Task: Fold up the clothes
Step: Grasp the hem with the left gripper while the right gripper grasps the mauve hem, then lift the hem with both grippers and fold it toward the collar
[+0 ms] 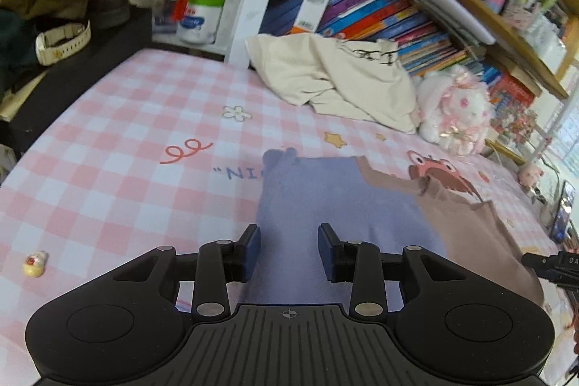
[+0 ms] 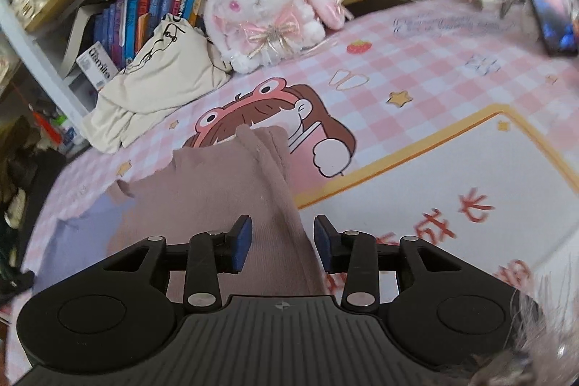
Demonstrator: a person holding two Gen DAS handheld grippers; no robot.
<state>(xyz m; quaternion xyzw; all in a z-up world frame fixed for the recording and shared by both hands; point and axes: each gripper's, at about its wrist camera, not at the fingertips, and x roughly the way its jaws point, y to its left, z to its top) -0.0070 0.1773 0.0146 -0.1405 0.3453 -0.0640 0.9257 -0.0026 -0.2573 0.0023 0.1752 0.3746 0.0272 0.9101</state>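
A two-tone garment lies flat on the pink checked mat [image 1: 119,176]. Its lavender part [image 1: 336,201] runs between the fingers of my left gripper [image 1: 289,250], which is open and just above it. Its mauve-brown part [image 1: 470,234] lies to the right. In the right wrist view the mauve part [image 2: 224,190] lies under my right gripper [image 2: 282,246], which is open, with a folded ridge running between the fingers. The lavender part [image 2: 83,234] shows at the left there. The right gripper's tip [image 1: 553,266] shows at the right edge of the left wrist view.
A cream cloth bag [image 1: 343,78] [image 2: 163,82] and a white plush rabbit [image 1: 456,111] [image 2: 267,13] sit at the back against shelves of books [image 1: 380,17]. A small toy [image 1: 35,263] lies at the left. A phone [image 2: 546,2] stands at the far right.
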